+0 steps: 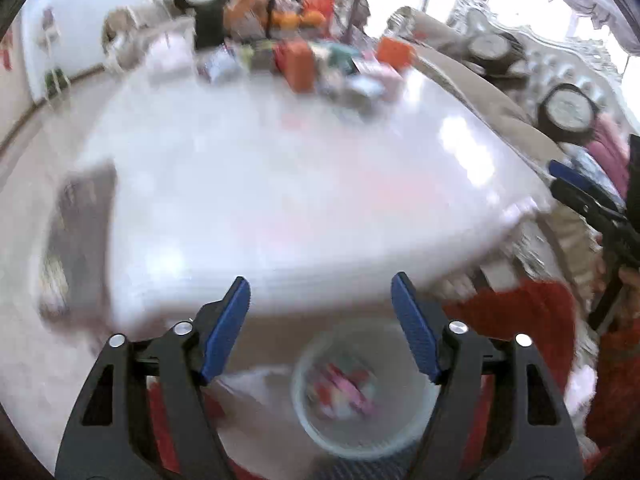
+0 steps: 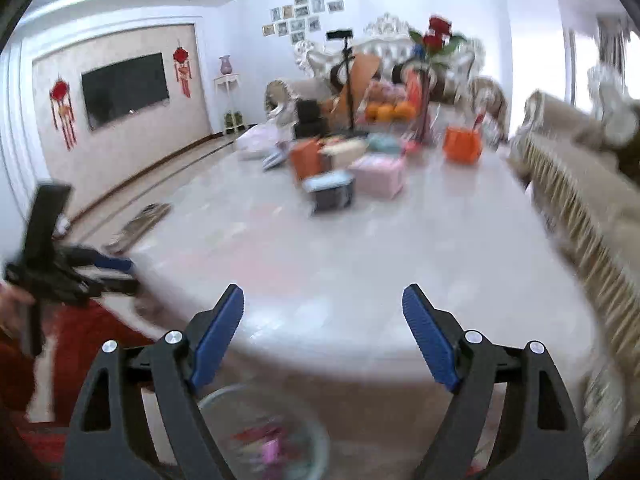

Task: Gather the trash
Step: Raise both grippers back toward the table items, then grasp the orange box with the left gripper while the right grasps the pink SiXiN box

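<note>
Below the near edge of the counter [image 2: 360,248], a round bin [image 1: 362,396] sits on the floor with pink and red trash [image 1: 346,390] inside, seen blurred between the fingers of both claws. The left claw [image 1: 321,298] and the right claw [image 2: 323,306] both stand wide open with nothing between their blue pads, each held above the counter's near edge. Toward the far end of the counter stand orange, pink and dark boxes [image 2: 376,176], with oranges [image 2: 390,112] and red flowers [image 2: 438,36] behind them and a sofa [image 2: 580,184] along the right edge.
</note>
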Demonstrator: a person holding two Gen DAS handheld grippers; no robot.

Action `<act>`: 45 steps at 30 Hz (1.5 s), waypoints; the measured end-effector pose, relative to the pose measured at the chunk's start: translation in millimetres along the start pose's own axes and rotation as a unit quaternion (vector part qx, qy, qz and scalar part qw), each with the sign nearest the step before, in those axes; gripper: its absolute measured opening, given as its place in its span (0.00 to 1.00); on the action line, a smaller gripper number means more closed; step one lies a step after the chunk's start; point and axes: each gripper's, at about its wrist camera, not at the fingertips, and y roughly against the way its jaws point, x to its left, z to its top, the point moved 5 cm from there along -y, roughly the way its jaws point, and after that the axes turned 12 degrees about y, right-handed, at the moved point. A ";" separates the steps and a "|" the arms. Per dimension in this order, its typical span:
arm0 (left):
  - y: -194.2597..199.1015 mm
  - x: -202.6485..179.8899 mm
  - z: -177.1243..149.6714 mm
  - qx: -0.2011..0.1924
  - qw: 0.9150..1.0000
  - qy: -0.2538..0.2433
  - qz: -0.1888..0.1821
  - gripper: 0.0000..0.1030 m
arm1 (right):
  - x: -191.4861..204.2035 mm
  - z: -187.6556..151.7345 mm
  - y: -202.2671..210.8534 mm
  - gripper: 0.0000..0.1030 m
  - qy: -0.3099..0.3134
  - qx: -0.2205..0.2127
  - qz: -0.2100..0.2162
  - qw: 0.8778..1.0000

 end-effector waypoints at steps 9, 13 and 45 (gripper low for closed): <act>-84.7 -11.8 150.7 -0.039 0.996 0.077 0.027 0.74 | -65.2 47.8 -111.1 0.75 0.099 0.063 0.001 0.993; -133.5 -17.1 194.9 -0.023 0.994 0.095 0.048 0.74 | -83.3 66.1 -153.1 0.75 0.124 0.083 0.008 0.989; -216.9 -21.4 249.6 0.000 0.998 0.037 0.053 0.31 | -98.7 77.7 -262.8 0.63 0.101 0.213 0.079 0.969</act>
